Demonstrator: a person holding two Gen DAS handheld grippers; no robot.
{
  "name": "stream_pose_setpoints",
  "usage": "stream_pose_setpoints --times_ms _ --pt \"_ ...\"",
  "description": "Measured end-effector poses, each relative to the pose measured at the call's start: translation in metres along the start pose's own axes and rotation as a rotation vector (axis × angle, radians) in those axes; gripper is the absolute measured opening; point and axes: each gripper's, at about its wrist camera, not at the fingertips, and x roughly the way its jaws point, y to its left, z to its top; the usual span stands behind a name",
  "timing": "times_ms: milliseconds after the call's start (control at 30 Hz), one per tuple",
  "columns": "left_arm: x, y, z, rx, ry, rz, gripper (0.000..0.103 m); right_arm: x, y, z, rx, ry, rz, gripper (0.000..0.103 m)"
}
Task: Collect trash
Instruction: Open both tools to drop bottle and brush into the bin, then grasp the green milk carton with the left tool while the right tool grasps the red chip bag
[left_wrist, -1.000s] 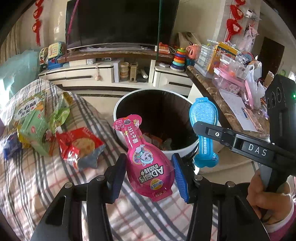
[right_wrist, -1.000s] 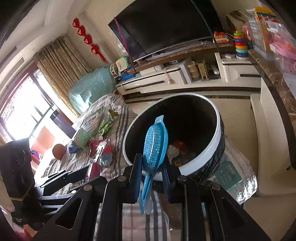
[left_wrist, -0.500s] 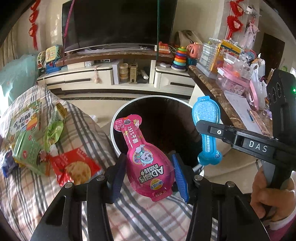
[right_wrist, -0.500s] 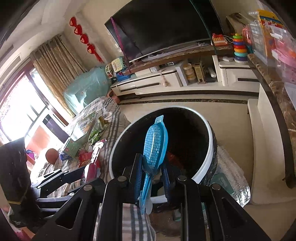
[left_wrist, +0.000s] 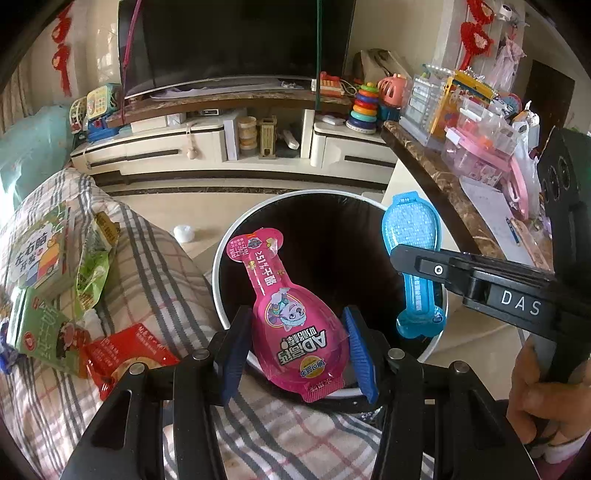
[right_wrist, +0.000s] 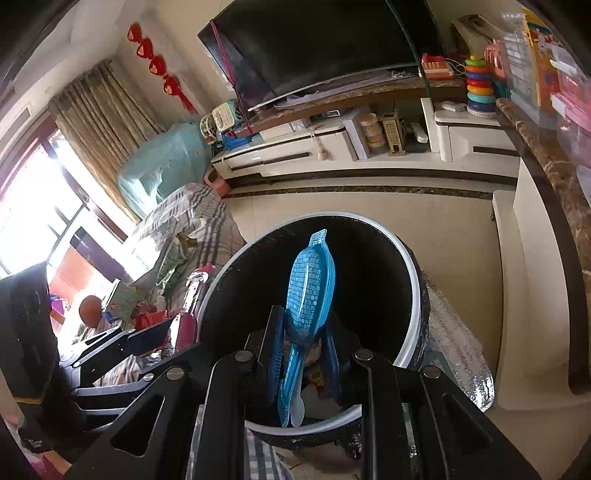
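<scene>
Above the bin, left gripper clamps a pink pouch, right gripper a blue packet; neither dropped, wrappers remain beside it.

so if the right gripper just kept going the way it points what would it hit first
Probably nothing solid at once: the right gripper, shut on the blue package, aims into the open trash bin, so likely the trash inside it; depth is unclear.

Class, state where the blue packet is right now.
In both wrist views, the blue packet sits clamped in the right gripper, above the bin.
</scene>
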Motion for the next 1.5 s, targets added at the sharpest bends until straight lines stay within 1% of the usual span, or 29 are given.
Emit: stream_pose_setpoints --times_ms 567,600,633,700,767,833,967,1033,1100,1167,1233,1300,1433,1500 --pt "0.018 0.0 0.009 -0.011 0.027 -0.017 0.049 0.012 -0.003 0.008 0.0 0.032 -0.024 0.021" --pt "0.018 0.001 0.009 -0.017 0.028 -0.017 0.05 0.013 -0.003 0.008 0.0 0.035 -0.023 0.024" --pt "0.018 0.001 0.01 -0.021 0.03 -0.017 0.053 0.014 -0.004 0.008 0.0 0.037 -0.022 0.024" --pt "0.016 0.004 0.009 -0.026 0.026 -0.019 0.054 0.015 -0.005 0.009 0.004 0.042 -0.021 0.025" --pt "0.014 0.005 0.006 -0.031 0.025 -0.015 0.058 0.015 -0.005 0.009 0.004 0.04 -0.026 0.028" --pt "0.011 0.006 0.004 -0.038 0.02 -0.016 0.058 0.012 -0.003 0.009 0.0 0.029 -0.032 0.036" --pt "-0.006 0.008 -0.006 -0.056 -0.009 -0.017 0.059 0.006 -0.003 0.007 0.017 0.008 -0.017 0.04" --pt "-0.016 0.01 -0.015 -0.064 -0.027 -0.014 0.06 0.001 -0.002 0.006 0.022 -0.007 -0.011 0.048" --pt "-0.028 0.013 -0.026 -0.075 -0.043 -0.012 0.06 -0.006 0.002 0.003 0.021 -0.026 -0.007 0.052" --pt "-0.038 0.017 -0.036 -0.086 -0.055 -0.012 0.06 -0.012 0.007 0.0 0.016 -0.047 0.0 0.06" --pt "-0.051 0.025 -0.048 -0.104 -0.067 -0.008 0.06 -0.019 0.014 -0.005 0.011 -0.069 0.006 0.076" --pt "-0.062 0.03 -0.058 -0.121 -0.078 -0.006 0.061 -0.025 0.02 -0.012 0.005 -0.094 0.016 0.083" --pt "-0.086 0.045 -0.081 -0.181 -0.099 0.008 0.061 -0.033 0.035 -0.027 -0.014 -0.117 0.033 0.089" --pt "-0.098 0.056 -0.093 -0.226 -0.11 0.014 0.061 -0.035 0.046 -0.037 -0.032 -0.117 0.045 0.09"
